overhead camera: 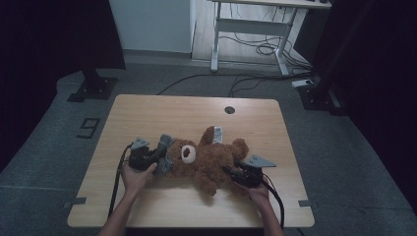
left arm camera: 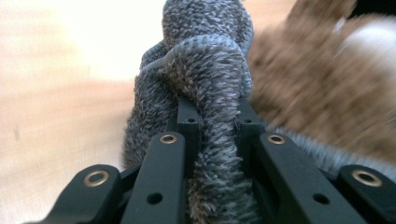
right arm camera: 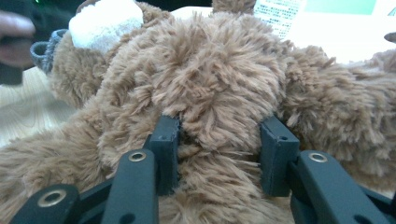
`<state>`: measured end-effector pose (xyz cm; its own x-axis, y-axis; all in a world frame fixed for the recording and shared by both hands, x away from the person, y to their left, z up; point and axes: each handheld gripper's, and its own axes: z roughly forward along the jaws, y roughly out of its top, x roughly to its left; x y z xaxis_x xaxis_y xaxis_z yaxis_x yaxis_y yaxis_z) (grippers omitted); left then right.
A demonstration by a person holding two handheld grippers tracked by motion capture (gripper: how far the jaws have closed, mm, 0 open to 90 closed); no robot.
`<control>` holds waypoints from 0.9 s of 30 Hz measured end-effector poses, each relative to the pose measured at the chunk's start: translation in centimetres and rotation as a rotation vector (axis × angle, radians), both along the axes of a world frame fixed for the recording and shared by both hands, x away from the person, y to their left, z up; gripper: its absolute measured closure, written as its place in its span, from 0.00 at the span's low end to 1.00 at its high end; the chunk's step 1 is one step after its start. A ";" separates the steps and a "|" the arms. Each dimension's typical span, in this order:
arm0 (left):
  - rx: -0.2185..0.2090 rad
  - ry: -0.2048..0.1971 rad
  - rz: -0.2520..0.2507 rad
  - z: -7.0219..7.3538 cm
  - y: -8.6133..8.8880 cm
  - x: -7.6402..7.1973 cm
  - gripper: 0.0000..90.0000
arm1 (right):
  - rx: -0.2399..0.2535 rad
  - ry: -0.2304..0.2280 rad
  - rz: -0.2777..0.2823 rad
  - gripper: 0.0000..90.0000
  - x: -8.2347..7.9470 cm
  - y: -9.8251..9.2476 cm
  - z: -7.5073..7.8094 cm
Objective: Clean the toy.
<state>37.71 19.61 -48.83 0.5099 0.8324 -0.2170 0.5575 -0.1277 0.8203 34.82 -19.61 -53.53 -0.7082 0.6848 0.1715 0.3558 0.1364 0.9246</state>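
A brown teddy bear (overhead camera: 209,160) is laid on its back near the middle of the wooden bench (overhead camera: 147,110). A fold of grey knitted cloth (left arm camera: 205,93), apparently a scarf at the bear's neck, is pinched by the left gripper (left arm camera: 212,116) fingers. The bear's plush body is clamped by the right gripper (right arm camera: 219,140) fingers.

A big "9" (overhead camera: 87,127) is marked on the grey floor left of the table. Print is seen on the teddy's white tag (right arm camera: 279,14), but it's way too small to be read.
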 end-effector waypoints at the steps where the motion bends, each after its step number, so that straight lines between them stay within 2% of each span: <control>1: -0.004 -0.012 -0.007 0.8 -0.3 0.1 0.86 | -0.004 -0.006 0.002 0.64 0.0 0.0 0.0; 4: -0.018 -0.043 -0.040 2.9 -1.7 0.6 0.86 | -0.018 -0.008 0.003 0.64 0.0 0.1 0.2; 7: -0.038 -0.044 -0.084 4.5 -4.0 1.4 0.86 | -0.026 -0.013 0.004 0.64 0.0 0.2 0.2; 9: -0.009 -0.035 -0.108 4.9 -5.8 2.1 0.86 | -0.027 -0.015 0.004 0.64 -0.1 0.2 0.2; 12: 0.027 0.002 -0.132 4.5 -7.9 3.0 0.85 | -0.039 -0.023 0.004 0.64 -0.2 0.2 0.3; 16: 0.034 0.060 -0.154 3.1 -8.5 3.1 0.85 | -0.050 -0.033 0.015 0.64 -0.2 0.3 0.3; 21: 0.015 0.041 -0.150 2.2 -7.7 1.9 0.86 | -0.063 -0.042 0.032 0.60 -0.5 0.4 0.4; 27: -0.014 -0.003 -0.149 1.2 -7.4 0.1 0.86 | -0.058 -0.009 0.026 0.46 -0.8 0.4 0.8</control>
